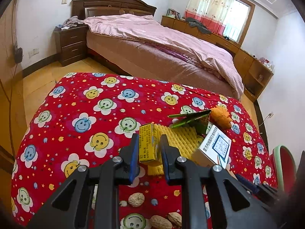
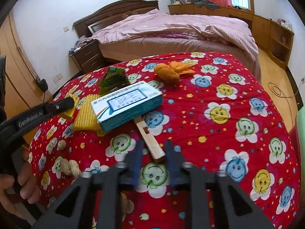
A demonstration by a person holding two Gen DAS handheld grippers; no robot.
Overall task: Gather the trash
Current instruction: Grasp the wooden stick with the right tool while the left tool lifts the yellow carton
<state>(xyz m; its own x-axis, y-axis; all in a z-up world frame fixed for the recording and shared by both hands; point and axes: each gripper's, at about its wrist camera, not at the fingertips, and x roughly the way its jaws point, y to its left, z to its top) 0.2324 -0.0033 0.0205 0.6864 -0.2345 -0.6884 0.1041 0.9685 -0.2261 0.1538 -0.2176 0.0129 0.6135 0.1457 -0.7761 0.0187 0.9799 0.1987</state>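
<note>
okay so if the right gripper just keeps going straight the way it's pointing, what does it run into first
Probably the pale wooden stick, whose near end lies just ahead of the right gripper, between its open jaws. Beyond it sits the white and teal box. Depth is uncertain.

Working over red smiley-flower cloth [image 1: 80,103] covering table. Seeing bed [image 1: 152,57] with pink quilt [image 1: 171,38] lying rumpled behind it. Dark nightstand [image 1: 71,43] standing beside headboard, clothes heaped on top. Curtained window [image 1: 225,9] glowing above low wooden cabinets [image 1: 253,64] along wall.
</note>
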